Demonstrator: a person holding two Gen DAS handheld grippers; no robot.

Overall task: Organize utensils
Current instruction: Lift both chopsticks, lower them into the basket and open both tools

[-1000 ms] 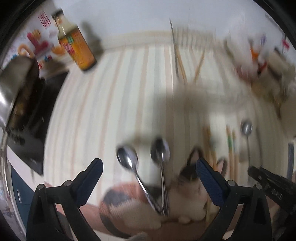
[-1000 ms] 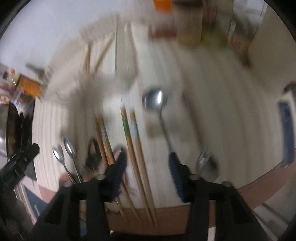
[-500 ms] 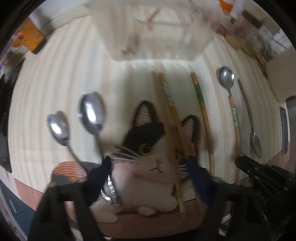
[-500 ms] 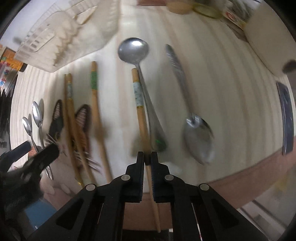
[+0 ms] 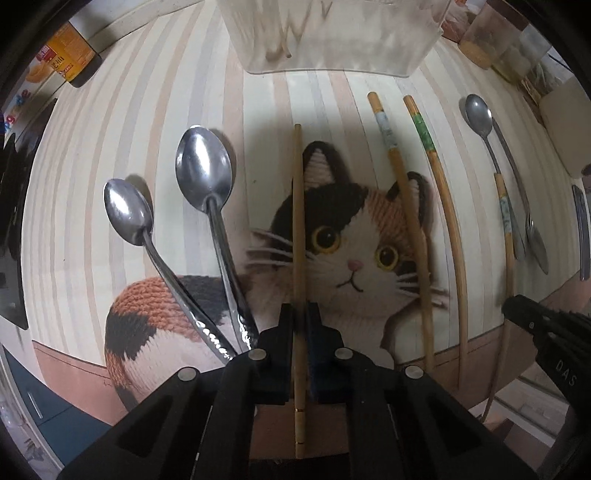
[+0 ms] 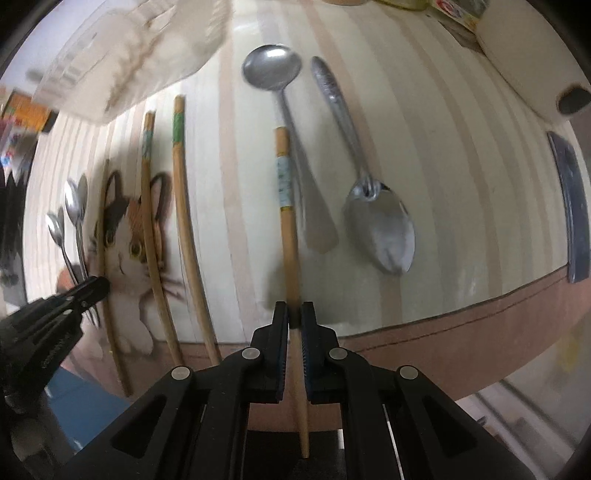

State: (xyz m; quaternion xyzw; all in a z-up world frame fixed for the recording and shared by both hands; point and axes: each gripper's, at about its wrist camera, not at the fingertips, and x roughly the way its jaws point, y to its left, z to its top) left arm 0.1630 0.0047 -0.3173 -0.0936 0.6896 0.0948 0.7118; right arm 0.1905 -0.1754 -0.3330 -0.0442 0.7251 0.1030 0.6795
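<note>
My left gripper (image 5: 300,314) is shut on a plain wooden chopstick (image 5: 297,206) that lies over the cat picture on the mat. Two steel spoons (image 5: 203,173) lie just left of it. My right gripper (image 6: 294,314) is shut on a wooden chopstick with a pale blue band (image 6: 285,192). A round steel spoon (image 6: 273,68) and a larger steel spoon (image 6: 380,225) lie to its right. Two more chopsticks (image 6: 184,206) lie between the grippers. A clear plastic utensil holder (image 5: 332,33) stands at the far edge.
A sauce bottle (image 5: 64,55) stands at the far left. Jars (image 5: 491,37) and a cream-coloured object (image 5: 565,122) sit at the far right. A dark blue flat item (image 6: 569,206) lies at the right. The table's front edge (image 6: 443,332) is close below the grippers.
The left gripper has swung over to the plain chopstick and closed on it. The right gripper stays shut on the blue-banded chopstick and has shifted slightly.
</note>
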